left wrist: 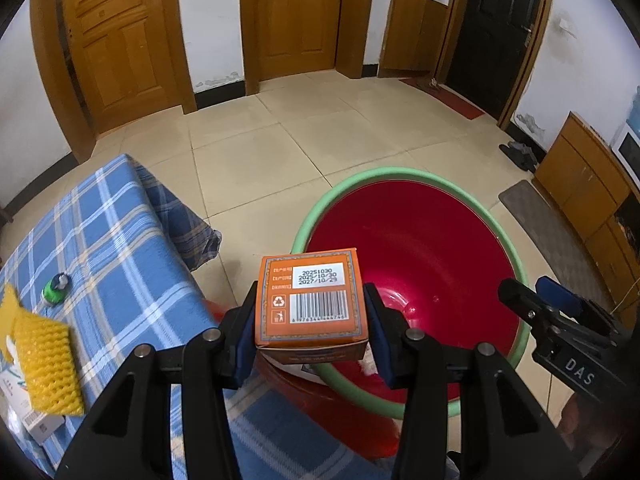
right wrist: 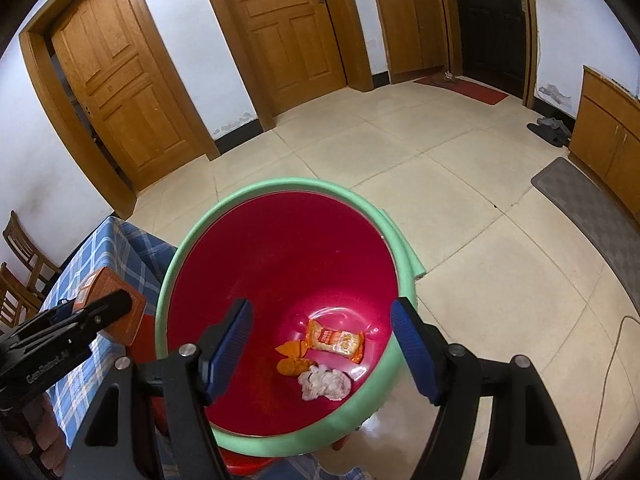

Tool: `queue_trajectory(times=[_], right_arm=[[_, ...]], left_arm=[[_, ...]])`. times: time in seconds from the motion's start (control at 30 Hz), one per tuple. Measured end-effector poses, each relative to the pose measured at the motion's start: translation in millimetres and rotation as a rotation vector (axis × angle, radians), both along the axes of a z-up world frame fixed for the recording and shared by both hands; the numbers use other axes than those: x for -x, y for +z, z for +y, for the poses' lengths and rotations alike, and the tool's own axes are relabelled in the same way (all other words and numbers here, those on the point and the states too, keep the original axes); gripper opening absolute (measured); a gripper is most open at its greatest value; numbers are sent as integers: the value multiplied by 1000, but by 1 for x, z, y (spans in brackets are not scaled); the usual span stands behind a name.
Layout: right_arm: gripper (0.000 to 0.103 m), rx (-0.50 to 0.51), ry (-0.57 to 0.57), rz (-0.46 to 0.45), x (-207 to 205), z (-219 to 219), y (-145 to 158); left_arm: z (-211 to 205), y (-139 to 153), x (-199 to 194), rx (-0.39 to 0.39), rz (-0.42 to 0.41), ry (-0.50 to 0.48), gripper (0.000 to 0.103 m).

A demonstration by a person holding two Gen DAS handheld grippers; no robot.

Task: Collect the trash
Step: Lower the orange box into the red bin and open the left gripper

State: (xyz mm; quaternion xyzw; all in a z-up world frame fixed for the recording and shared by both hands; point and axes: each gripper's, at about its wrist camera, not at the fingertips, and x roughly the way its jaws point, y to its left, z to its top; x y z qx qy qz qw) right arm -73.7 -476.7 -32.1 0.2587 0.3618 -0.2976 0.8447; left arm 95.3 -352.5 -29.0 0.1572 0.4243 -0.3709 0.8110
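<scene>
Left gripper (left wrist: 311,312) clamps an orange carton (left wrist: 311,300) between its blue pads, one pad pressed to each side; the face toward the camera bears a white date label, a barcode and recycling marks. It holds the carton over the near-left rim of a red bin (left wrist: 420,264), whose rim is wrapped in a pale green band. From the right wrist view the same carton (right wrist: 120,312) sits at the bin's left edge, above the boundary between the bin (right wrist: 280,256) and the blue checked cloth covering the surface (right wrist: 104,256).

Right gripper (right wrist: 322,344) hangs over the bin's mouth with its jaws spread apart and nothing between them. Its black body also shows at the right edge of the left wrist view (left wrist: 536,300).

At the bottom of the bin lie three pieces of trash: an orange snack wrapper (right wrist: 335,340), a crumpled orange scrap (right wrist: 292,360) just beside it, and a wad of white tissue (right wrist: 324,384) nearest the camera.

On the cloth-covered surface (left wrist: 100,240), a yellow foam mesh sleeve (left wrist: 44,364) rests at the left, overlapping a white box (left wrist: 38,424). A small green and white item (left wrist: 56,286) sits a little farther back; what it is cannot be told.

Beige tile floor (left wrist: 300,128) stretches behind the bin to wooden doors (left wrist: 296,16).
</scene>
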Motion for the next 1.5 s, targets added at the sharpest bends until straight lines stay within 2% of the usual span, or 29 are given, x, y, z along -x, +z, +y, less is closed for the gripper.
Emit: queue_trajectory(times=[0.2,0.33,0.6,1.0,1.5], right_arm=[[74,-1,-2,-1,1,-1,0],[74,-4,-8,-2,3,-4,-1],[74,0,-9,-9,3,-4,2],[74,20,25,-36,3,11,16],[74,47,120,-77,-6,42,39]], left_arm=[[-14,0,1,-9,-11,-26,49],[-17,3,4,1,-20,-33,61],[-14,7,6,-6,-29,-14,61],[16,22,7,20,-34,52,61],[77,41,7,60,-33,195,63]])
